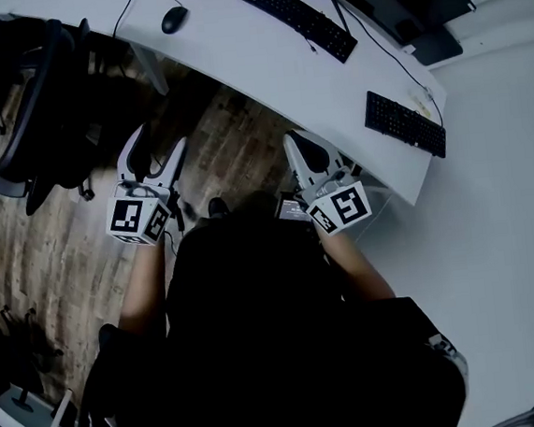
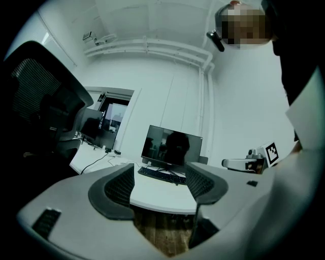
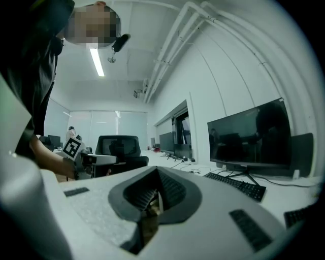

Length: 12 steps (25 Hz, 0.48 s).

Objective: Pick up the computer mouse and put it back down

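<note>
a computer mouse point(image 1: 173, 19) is being carried by the white desk point(image 1: 253, 64), well ahead of the left gripper point(image 1: 159, 141); a long keyboard point(image 1: 295, 17) is being borne beyond the right gripper point(image 1: 296, 141), a shorter keyboard point(image 1: 405, 124) off to its right.

All three views are looking dim and bluish. In the head view the white curved tabletop point(image 1: 233, 52) is catching the most light, while the brown wooden floor point(image 1: 54, 247) is sinking into shadow. A long white ceiling strip light point(image 3: 97, 62) is glaring in the right gripper view. Both gripper views are bending and darkening toward their rounded edges, and the dark ribbed fingers point(image 2: 119, 188) of the left gripper point(image 2: 160, 175) are blurring close to the lens.
</note>
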{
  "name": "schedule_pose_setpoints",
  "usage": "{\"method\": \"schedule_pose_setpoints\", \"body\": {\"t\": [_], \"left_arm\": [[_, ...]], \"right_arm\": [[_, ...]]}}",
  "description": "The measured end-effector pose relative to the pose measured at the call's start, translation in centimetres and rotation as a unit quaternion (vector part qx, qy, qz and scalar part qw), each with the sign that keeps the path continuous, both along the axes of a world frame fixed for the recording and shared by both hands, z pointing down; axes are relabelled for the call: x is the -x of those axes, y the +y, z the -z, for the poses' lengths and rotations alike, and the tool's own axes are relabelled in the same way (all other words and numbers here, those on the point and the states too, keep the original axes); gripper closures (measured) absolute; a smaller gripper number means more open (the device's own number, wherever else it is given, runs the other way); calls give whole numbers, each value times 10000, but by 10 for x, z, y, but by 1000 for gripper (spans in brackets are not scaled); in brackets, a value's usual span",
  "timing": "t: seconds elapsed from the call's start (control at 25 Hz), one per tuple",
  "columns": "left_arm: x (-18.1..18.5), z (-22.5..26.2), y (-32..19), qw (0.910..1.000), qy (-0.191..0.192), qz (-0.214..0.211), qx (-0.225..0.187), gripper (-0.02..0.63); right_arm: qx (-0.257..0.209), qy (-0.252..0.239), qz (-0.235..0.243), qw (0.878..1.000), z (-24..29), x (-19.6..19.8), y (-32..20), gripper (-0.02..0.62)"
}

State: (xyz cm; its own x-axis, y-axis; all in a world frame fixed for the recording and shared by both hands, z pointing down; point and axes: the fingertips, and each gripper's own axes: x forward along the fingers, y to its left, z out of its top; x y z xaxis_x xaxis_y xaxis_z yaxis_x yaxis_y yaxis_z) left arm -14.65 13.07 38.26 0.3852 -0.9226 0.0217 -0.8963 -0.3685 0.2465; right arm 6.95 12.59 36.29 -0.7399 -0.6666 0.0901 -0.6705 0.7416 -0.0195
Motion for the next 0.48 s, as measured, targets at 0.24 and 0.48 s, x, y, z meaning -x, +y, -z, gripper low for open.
{"method": "schedule_pose_setpoints", "body": {"t": [0.24, 0.48], "left_arm": [[-2, -15, -46, 10000, -6, -42, 87, 313], [7, -19, -102, 9999, -98, -25, 126, 313]], "right_arm": [[64, -2, -19, 10000, -12, -3, -38, 592], [26, -171, 70, 9998, -18, 16, -100, 592]]}}
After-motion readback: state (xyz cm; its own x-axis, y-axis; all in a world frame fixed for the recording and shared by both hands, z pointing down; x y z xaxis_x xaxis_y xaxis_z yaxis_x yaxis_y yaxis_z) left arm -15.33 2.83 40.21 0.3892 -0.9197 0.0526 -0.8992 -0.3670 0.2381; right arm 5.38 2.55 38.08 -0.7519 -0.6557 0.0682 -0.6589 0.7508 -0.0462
